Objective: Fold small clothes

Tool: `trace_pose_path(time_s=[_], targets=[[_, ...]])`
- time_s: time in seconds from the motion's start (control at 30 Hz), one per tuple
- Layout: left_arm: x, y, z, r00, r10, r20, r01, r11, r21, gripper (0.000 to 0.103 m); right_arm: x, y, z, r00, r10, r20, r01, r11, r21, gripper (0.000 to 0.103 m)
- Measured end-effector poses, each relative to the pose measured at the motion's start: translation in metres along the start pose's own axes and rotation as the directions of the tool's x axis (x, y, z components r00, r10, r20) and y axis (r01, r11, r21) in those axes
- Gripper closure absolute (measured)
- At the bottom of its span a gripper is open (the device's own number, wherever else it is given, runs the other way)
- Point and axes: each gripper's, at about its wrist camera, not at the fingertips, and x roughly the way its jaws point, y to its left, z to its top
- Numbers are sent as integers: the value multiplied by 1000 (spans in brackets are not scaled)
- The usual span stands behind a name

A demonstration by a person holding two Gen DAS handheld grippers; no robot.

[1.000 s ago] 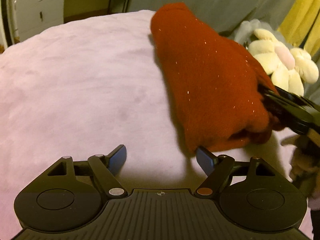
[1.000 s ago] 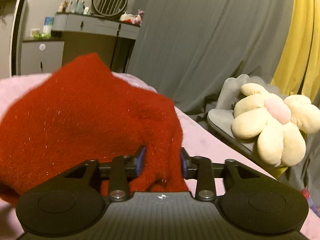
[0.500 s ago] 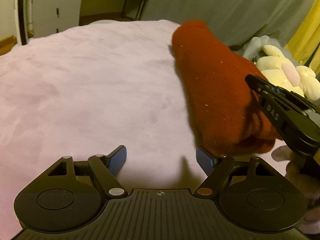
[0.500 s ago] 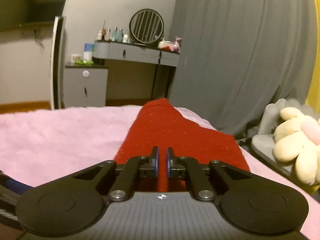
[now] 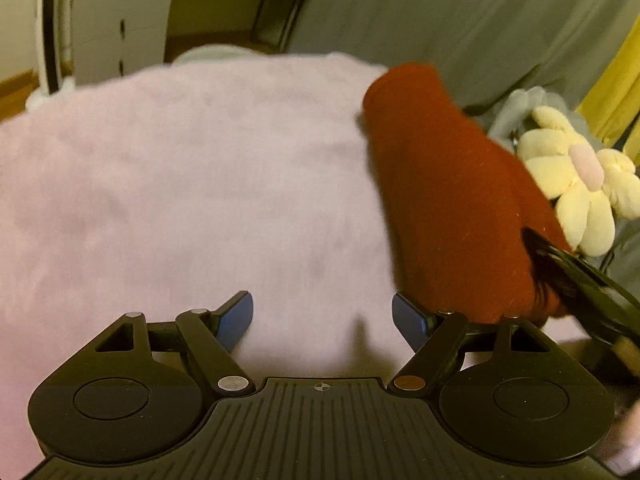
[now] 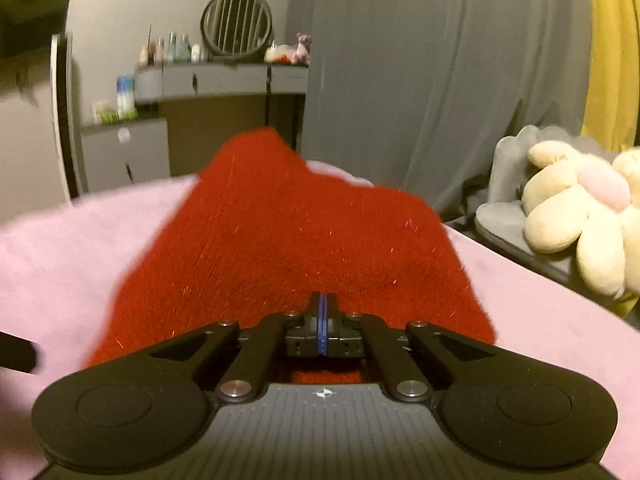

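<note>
A red knitted garment (image 5: 452,200) lies folded in a long strip on the pink bed cover (image 5: 180,184), at the right of the left wrist view. My left gripper (image 5: 322,316) is open and empty, low over the cover just left of the garment's near end. My right gripper (image 6: 323,312) is fully shut, its tips resting on the garment (image 6: 280,248); no cloth shows between the pads. It also shows in the left wrist view (image 5: 576,276) at the garment's near right edge.
A cream flower-shaped plush (image 6: 580,216) lies on a grey seat to the right of the bed. A grey curtain (image 6: 440,80) hangs behind. A dresser with bottles and a round mirror (image 6: 236,32) stands at the far wall.
My right gripper closed from gripping a bunched, lifted garment to fully shut; the garment now lies flatter on the bed. The left gripper stayed open and shifted slightly.
</note>
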Motion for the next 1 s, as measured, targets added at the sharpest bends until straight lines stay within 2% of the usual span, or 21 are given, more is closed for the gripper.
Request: trace_pose_path(time_s=[0.03,0.1,0.17,0.23,0.3,0.33,0.4,0.5,0.57,0.6,0.63,0.7,0.73,0.77,0.8,0.87,0.93,1.0], targets=[[0,-2,5,1000,-5,15,5,1000,-3,20,-5,-4,4,1000,-21,20,21,1000,23,97],[5,-6,17,999,-45,29,46,998,-32,20,-9,-17,7,998,-54,34,52,997,56,91],[14,-14,26,996,-90,27,92,994,-60,20,2,-24,7,998,-62,-13,62,997,49,91],[24,-22,33,992,-125,20,126,989,-72,20,21,-26,-3,991,-89,-99,88,996,-15,95],[36,-30,40,989,-148,13,148,986,-78,20,32,-27,-13,986,-123,-110,114,989,-90,95],[42,-32,43,987,-158,8,158,984,-85,20,34,-28,-11,986,-114,-119,103,990,-96,95],[50,-29,47,981,-191,21,192,975,-116,19,30,-41,2,988,-38,-147,30,998,-55,95],[60,-18,52,967,-254,23,254,954,-160,12,23,-78,19,983,101,-153,-81,988,131,90],[68,-10,53,946,-324,19,321,924,-205,12,27,-107,21,965,222,-141,-169,935,311,78],[72,-9,53,937,-350,18,344,912,-225,12,31,-120,20,949,285,-132,-213,893,396,66],[77,-9,53,931,-365,10,357,905,-233,12,36,-129,20,941,316,-124,-232,865,446,61],[82,-13,55,928,-372,9,364,904,-226,12,41,-138,20,931,348,-112,-249,829,500,58],[84,-14,56,923,-385,12,377,898,-228,12,41,-141,21,931,349,-107,-250,823,510,49],[88,-15,57,918,-396,10,388,892,-234,12,41,-144,22,939,325,-112,-230,835,499,39],[91,-15,58,912,-410,8,400,885,-240,12,38,-146,23,951,284,-121,-198,862,467,24],[99,-20,60,906,-424,0,411,880,-239,12,44,-151,22,945,300,-128,-215,869,446,24],[109,-25,61,901,-434,-10,419,876,-240,12,63,-163,15,931,313,-188,-190,854,485,24],[116,-29,62,903,-429,-14,413,878,-243,13,85,-172,4,888,404,-221,-219,792,569,24]])
